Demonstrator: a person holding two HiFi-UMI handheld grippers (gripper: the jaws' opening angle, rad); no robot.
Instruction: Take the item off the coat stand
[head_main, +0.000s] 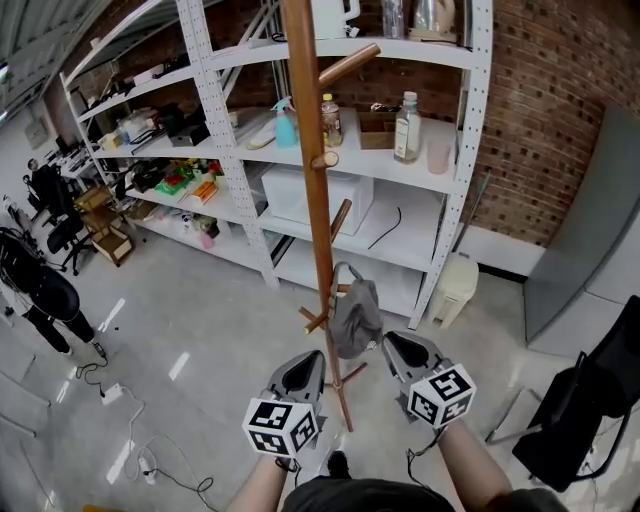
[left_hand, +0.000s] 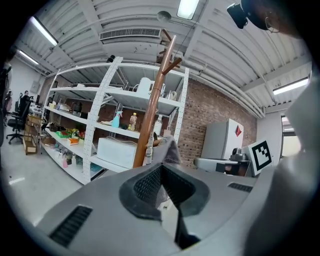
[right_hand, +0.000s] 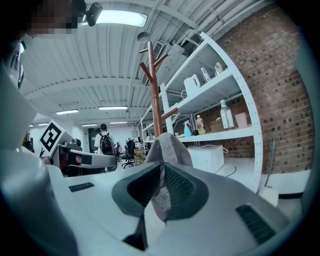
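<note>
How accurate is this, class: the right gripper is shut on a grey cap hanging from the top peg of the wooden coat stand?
Wrong in one respect: the grey cap hangs low on the wooden coat stand, near its base, not from the top peg. The head view shows this. The right gripper is indeed shut on the cap.

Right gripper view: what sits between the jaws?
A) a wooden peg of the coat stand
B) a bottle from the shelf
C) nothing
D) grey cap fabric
D: the right gripper has its jaws closed on the grey cap, with a fold of its fabric pinched between them.
</note>
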